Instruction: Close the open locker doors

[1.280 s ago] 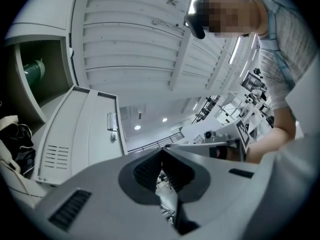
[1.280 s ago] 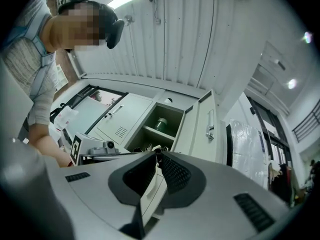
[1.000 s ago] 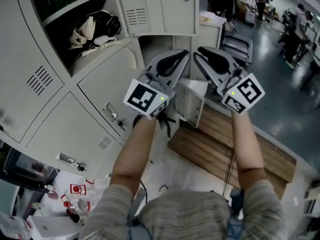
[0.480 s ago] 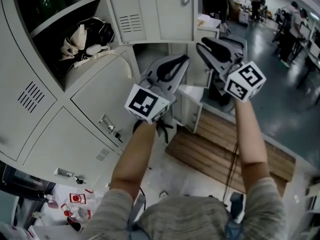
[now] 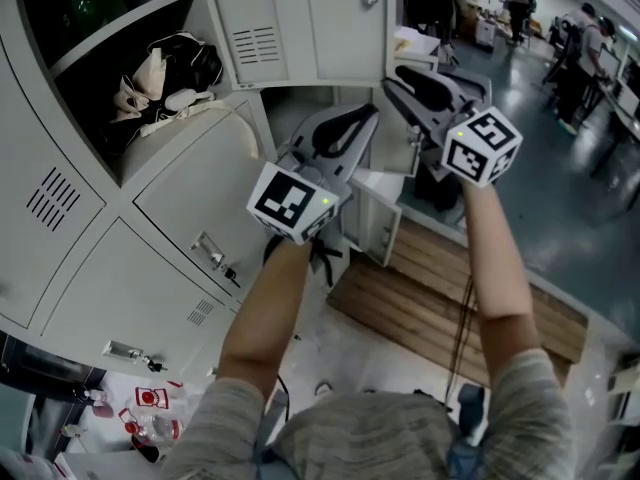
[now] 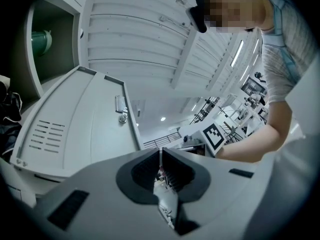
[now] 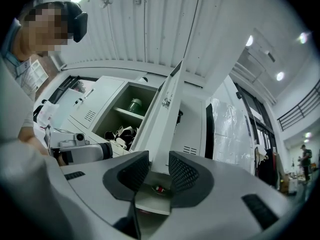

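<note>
Since a second ago the right gripper (image 7: pixel 159 159) has swung up and over to the open locker door (image 5: pixel 300 23). Its jaws have just been opening; they now stand apart with the door's free edge between them, and I see no clamping. The left gripper (image 5: pixel 368 116) hangs just beside it, lower and nearer the lockers, with its jaws together on nothing.

That door stands swung out from the upper compartment (image 5: pixel 120 28), well off its frame. Inside, a heap of black and pale bags (image 5: pixel 165 68) fills the lower shelf, and a pale strap (image 5: pixel 240 108) from them droops over the front lip onto the shut door below. A green container (image 7: pixel 134 104) sits on the shelf above.

Lower down, a smaller vented door (image 5: pixel 385 213) also stands ajar, right behind the left forearm. A wooden pallet (image 5: pixel 450 298) lies on the floor beneath both arms. Bottles and red-and-white packets (image 5: pixel 150 408) clutter the floor by the locker base. People (image 5: pixel 520 3) stand well apart across the hall.
</note>
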